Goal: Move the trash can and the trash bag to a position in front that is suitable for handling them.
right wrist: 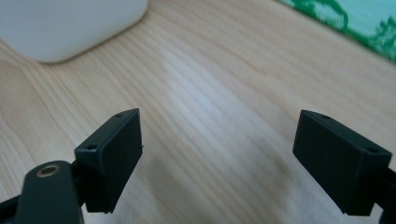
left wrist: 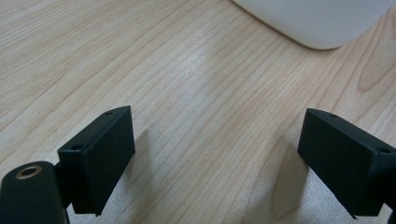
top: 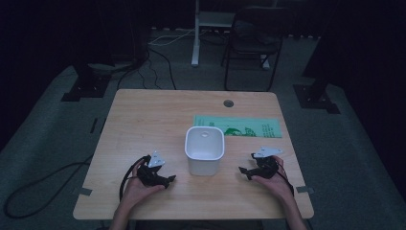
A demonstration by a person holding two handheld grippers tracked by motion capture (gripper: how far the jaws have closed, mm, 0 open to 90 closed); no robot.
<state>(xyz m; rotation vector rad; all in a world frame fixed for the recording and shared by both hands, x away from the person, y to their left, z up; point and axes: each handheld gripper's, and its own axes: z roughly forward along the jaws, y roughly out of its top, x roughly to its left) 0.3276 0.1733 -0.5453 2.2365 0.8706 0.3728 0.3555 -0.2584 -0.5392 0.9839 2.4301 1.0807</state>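
Note:
A white square tub (top: pixel 205 148) stands in the middle of the wooden table (top: pixel 143 120). Behind it to the right lies a flat green printed sheet (top: pixel 238 126). My left gripper (top: pixel 168 179) rests low on the table left of the tub, open, jaws pointing toward the tub. My right gripper (top: pixel 244 171) sits to the right of the tub, also open, aimed at it. In the left gripper view the tub's wall (left wrist: pixel 317 21) shows at top right beyond the open gripper (left wrist: pixel 217 161). In the right gripper view the tub (right wrist: pixel 65 25) is at top left, the green sheet (right wrist: pixel 364 23) at top right, and the gripper (right wrist: pixel 217 161) holds nothing.
A round cable hole (top: pixel 228 103) sits near the table's far edge. Behind the table stand a dark folding chair (top: pixel 253 43) and a white stand leg (top: pixel 195 33). Cables trail over the grey floor to the left.

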